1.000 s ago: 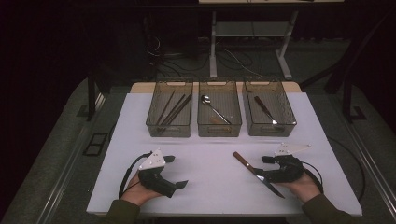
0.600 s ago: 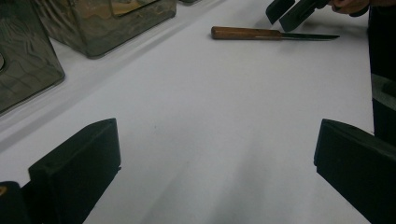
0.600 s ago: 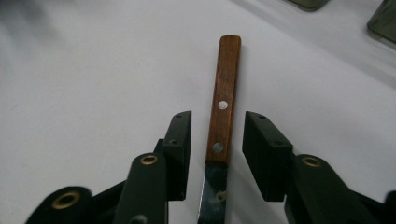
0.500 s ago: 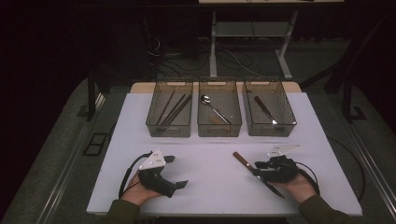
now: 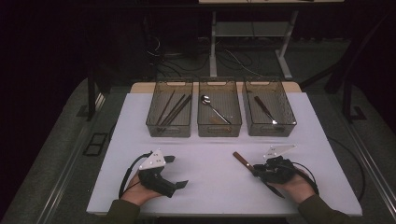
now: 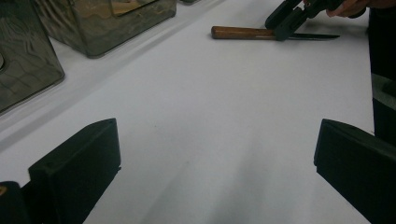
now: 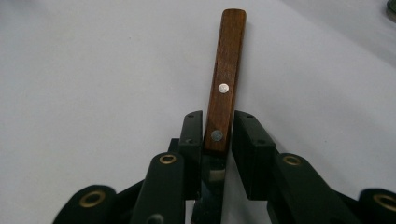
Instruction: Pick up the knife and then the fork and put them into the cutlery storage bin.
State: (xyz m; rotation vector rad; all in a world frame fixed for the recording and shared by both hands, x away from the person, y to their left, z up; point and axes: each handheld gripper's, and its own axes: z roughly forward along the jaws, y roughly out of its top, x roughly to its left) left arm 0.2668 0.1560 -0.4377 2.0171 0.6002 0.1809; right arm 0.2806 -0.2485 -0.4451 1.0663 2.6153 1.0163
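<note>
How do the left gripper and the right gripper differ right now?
The left gripper has its jaws wide apart with bare white table between them; the right gripper has just closed its jaws on the wooden-handled knife. The left sits away from any utensil; the right grips where handle meets blade. Both rest low on the table, each in a hand.

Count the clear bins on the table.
3, in a row at the table's far edge: left bin with chopsticks, middle bin with a spoon, right bin with a knife.

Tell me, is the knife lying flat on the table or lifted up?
Lying flat. The knife rests on the white table, with the right gripper shut around its wooden handle.
</note>
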